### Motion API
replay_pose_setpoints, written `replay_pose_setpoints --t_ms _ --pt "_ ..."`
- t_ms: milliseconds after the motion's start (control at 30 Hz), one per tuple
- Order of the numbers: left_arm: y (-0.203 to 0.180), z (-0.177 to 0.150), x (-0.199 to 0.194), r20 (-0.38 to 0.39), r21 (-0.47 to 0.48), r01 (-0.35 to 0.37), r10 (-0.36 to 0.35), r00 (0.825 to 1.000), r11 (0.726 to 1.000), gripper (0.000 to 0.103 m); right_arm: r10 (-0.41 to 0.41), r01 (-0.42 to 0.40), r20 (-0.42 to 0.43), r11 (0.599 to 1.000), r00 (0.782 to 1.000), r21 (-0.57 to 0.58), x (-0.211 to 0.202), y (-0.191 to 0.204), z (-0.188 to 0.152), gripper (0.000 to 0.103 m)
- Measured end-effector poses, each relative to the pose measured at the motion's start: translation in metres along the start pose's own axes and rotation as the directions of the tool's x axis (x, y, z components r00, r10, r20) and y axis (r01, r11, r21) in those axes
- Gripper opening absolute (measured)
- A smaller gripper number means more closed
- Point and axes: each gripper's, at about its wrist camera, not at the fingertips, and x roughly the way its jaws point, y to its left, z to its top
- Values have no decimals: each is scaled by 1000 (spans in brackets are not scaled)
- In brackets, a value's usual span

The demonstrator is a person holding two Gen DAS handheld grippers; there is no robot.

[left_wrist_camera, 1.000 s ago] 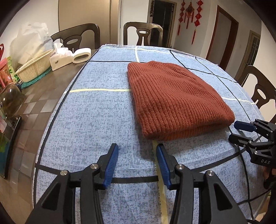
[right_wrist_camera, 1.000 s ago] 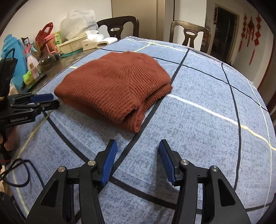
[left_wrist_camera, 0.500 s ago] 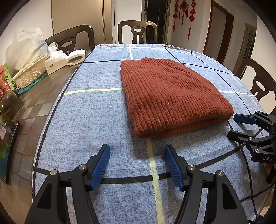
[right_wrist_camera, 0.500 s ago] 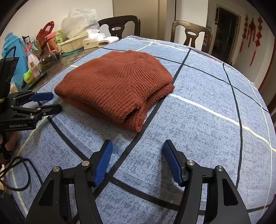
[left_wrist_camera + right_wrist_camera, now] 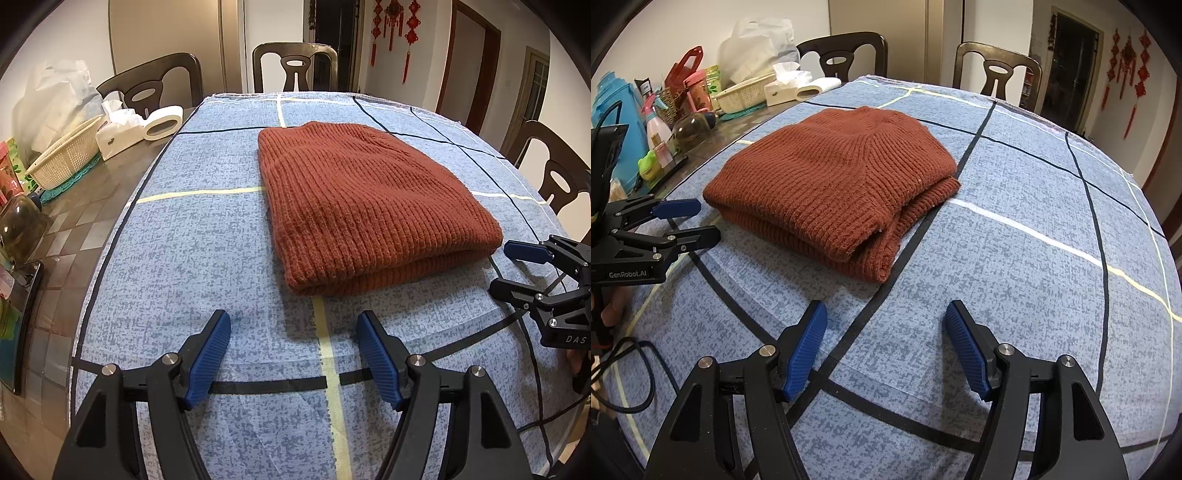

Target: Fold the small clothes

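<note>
A rust-brown knitted sweater [image 5: 362, 206] lies folded into a thick rectangle on the blue checked tablecloth [image 5: 192, 266]; it also shows in the right wrist view [image 5: 834, 181]. My left gripper [image 5: 293, 325] is open and empty, just short of the sweater's near folded edge. My right gripper [image 5: 886, 317] is open and empty, just short of the sweater's loose corner. In the left wrist view the right gripper [image 5: 511, 267] shows at the sweater's right side. In the right wrist view the left gripper [image 5: 690, 221] shows at its left side.
A cream basket [image 5: 62, 158], a tissue box [image 5: 118, 134] and a tape roll [image 5: 162, 123] stand on the bare table at the far left. Bottles and a blue jug [image 5: 617, 118] crowd that side. Chairs [image 5: 295, 70] stand around the table. A cable [image 5: 631, 373] lies near the left edge.
Both grippers have opened wider and drawn back a little from the sweater. The sweater has not moved.
</note>
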Motion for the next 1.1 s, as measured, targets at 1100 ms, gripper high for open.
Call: replay_pose_setpoints --t_ms 1100 --pt "0 -1 1 -4 -8 -7 7 1000 1000 80 3 -3 0 1000 1000 1 0 -1 0 68"
